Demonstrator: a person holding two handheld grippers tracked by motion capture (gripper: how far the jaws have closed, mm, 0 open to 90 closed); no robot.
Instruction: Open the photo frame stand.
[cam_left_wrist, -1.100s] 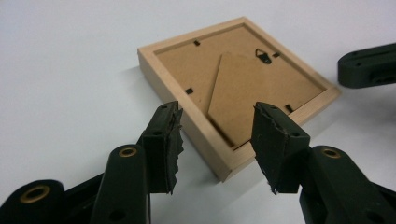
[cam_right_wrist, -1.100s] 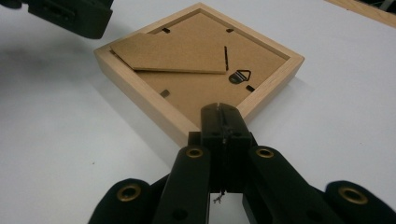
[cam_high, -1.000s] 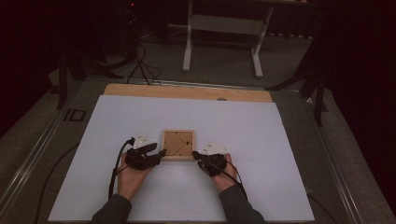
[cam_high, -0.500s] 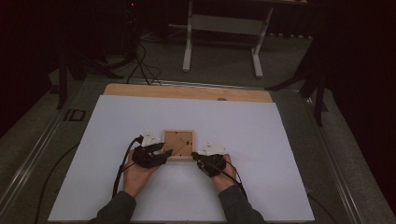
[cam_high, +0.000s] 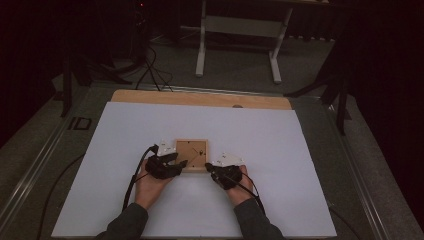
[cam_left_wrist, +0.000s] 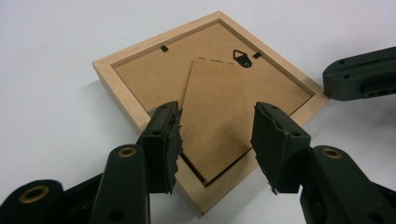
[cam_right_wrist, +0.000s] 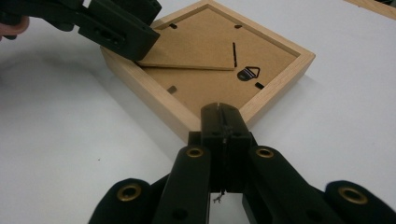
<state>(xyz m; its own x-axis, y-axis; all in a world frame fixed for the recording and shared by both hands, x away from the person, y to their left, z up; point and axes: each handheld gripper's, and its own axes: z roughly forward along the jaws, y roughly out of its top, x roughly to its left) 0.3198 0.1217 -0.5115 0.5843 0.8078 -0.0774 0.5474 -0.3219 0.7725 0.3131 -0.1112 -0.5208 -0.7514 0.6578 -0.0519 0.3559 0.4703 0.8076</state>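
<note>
My left tongs (cam_left_wrist: 217, 140) gape over the light square wooden picture frame (cam_left_wrist: 116, 81); right tongs (cam_right_wrist: 223, 122) pinched empty at its corner; thin brown fibreboard stand (cam_left_wrist: 217, 121) looks fragile, so I'd grip its edge

frame (cam_left_wrist: 116, 86): pale raw wood | backing board (cam_left_wrist: 219, 116): matt brown fibreboard | table sheet (cam_high: 280, 145): smooth matt white

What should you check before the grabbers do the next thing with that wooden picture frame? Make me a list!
1. Picture frame lying flat, back side up, on the white table: ok.
2. Left gripper open, a jaw on each side of the stand flap: ok.
3. Flap lifted off the backing board: ok, its edge is raised.
4. Right gripper shut at the frame's near corner: ok.
5. Right gripper really pressing on the frame: cannot tell.
6. Hanger hook out of the way: ok.
</note>
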